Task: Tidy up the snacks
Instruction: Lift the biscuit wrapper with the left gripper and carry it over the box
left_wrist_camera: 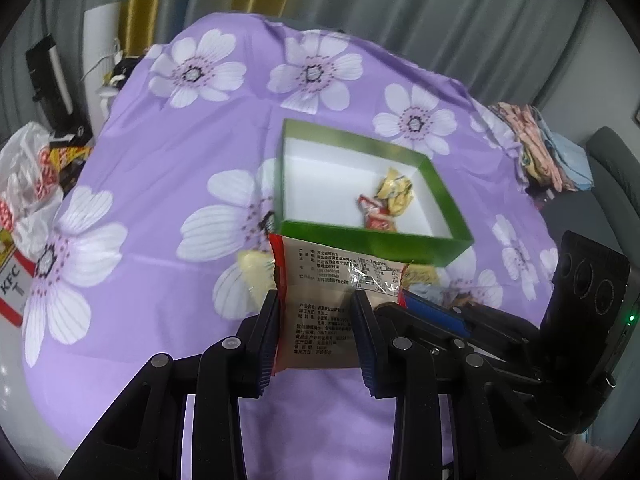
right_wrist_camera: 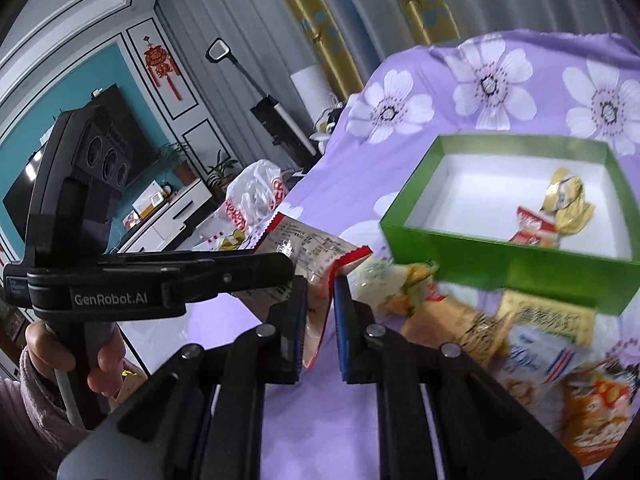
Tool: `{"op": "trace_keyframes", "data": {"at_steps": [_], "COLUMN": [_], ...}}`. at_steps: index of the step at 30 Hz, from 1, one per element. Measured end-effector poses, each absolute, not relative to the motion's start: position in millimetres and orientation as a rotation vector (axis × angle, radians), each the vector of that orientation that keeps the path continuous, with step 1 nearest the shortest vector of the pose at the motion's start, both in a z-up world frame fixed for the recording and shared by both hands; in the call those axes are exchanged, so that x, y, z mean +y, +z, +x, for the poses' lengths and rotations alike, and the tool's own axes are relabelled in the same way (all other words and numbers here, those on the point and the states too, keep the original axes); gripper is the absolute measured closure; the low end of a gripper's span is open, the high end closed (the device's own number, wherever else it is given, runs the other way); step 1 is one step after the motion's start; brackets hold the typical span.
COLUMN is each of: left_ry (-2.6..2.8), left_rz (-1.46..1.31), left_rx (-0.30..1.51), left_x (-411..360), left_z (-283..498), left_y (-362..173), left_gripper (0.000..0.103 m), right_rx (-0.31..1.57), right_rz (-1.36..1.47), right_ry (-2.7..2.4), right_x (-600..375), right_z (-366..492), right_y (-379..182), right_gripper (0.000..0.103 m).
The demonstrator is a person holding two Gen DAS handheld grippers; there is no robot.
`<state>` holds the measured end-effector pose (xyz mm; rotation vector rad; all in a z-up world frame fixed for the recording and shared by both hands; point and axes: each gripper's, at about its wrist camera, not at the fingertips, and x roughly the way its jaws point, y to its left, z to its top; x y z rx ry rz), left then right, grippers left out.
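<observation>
A beige snack packet [left_wrist_camera: 340,272] with red edges and printed text hangs above the purple floral cloth [left_wrist_camera: 160,160]. My left gripper [left_wrist_camera: 316,300] is shut on its body. My right gripper [right_wrist_camera: 321,284] is shut on its red corner, and shows in the left wrist view as the right gripper [left_wrist_camera: 416,304] beside the packet. Just beyond stands the green box [left_wrist_camera: 376,240] with a white inside. It holds a yellow snack [left_wrist_camera: 394,190] and a red snack [left_wrist_camera: 374,212]. The packet [right_wrist_camera: 304,248] lies near the box's [right_wrist_camera: 500,268] front wall.
Several loose snack packets [right_wrist_camera: 460,320] lie on the cloth in front of the box. A pale yellow packet [left_wrist_camera: 256,272] sits under the held one. A plastic bag [left_wrist_camera: 24,184] and a KFC bag [left_wrist_camera: 16,280] are at the left, folded clothes [left_wrist_camera: 536,148] at the right.
</observation>
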<state>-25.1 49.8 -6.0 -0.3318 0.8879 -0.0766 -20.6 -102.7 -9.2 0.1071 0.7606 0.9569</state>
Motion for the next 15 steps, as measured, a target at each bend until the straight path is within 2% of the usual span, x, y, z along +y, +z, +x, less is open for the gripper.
{"op": "trace_keyframes", "data": {"at_steps": [15], "left_ry": [-0.208], "left_rz": [-0.28], "left_rx": [0.854], "left_x": [-2], "left_z": [42], "left_y": [19], "left_gripper": [0.068], "right_rx": [0.659], "right_rz": [0.13], "right_ry": [0.805], "right_x": [-156], "right_z": [21], "right_y": [21], "right_gripper": [0.089]}}
